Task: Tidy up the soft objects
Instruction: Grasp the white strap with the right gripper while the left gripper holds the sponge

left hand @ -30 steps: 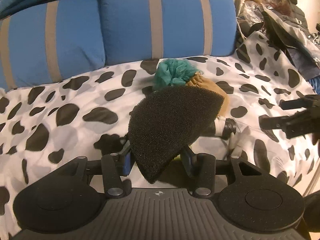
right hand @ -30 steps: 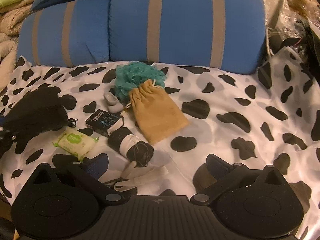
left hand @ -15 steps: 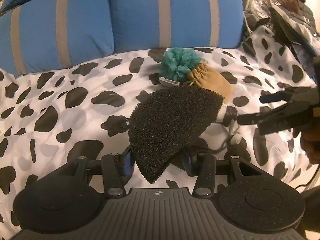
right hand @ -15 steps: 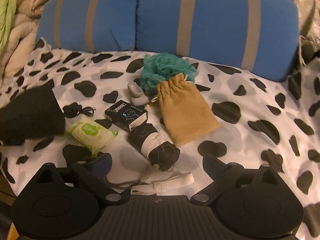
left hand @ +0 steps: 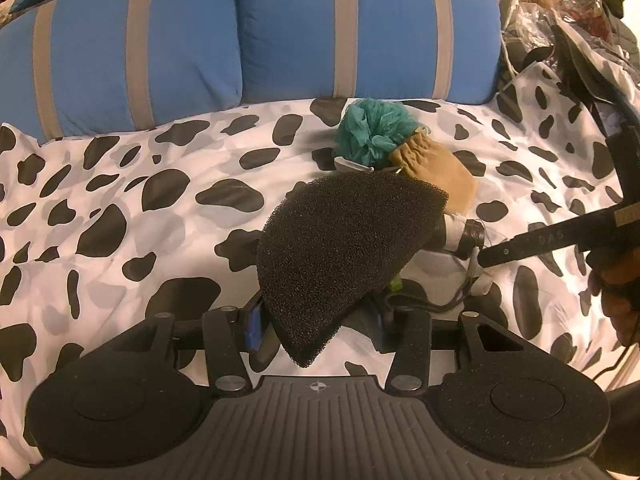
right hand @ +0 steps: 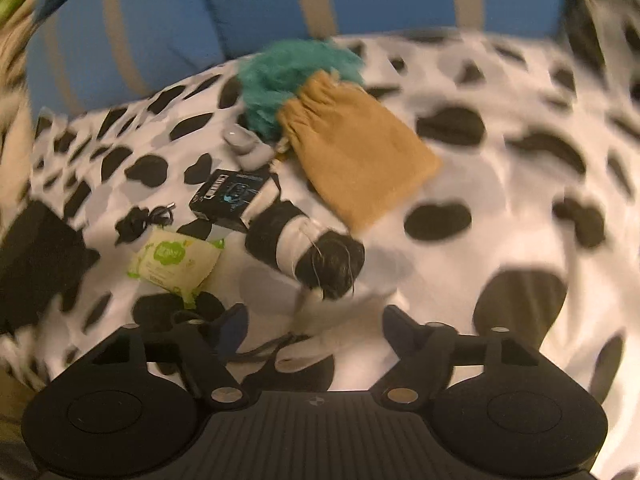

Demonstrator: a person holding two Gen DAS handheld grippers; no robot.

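Observation:
My left gripper (left hand: 320, 320) is shut on a black foam wedge (left hand: 344, 252) and holds it above the cow-print cover. Beyond the foam lie a teal mesh puff (left hand: 372, 130), a tan drawstring pouch (left hand: 434, 168) and a rolled black cloth bundle (left hand: 464, 234) with a white band. The right gripper (left hand: 532, 244) reaches in from the right, its tip close to that bundle. In the blurred right wrist view, my right gripper (right hand: 312, 328) is closing just in front of the bundle (right hand: 308, 248). A white strap (right hand: 304, 356) lies between the jaws, and the pads do not press on it.
Left of the bundle lie a green wipes pack (right hand: 176, 260), a black box (right hand: 232, 196), a coiled black cable (right hand: 144, 220) and a grey case (right hand: 244, 144). Blue striped cushions (left hand: 160, 48) close off the back. Clutter is piled at the far right (left hand: 580, 20).
The right gripper has dropped and come closer to the rolled bundle, rolling as it went, and its jaws have narrowed. The left gripper keeps the foam nearly still.

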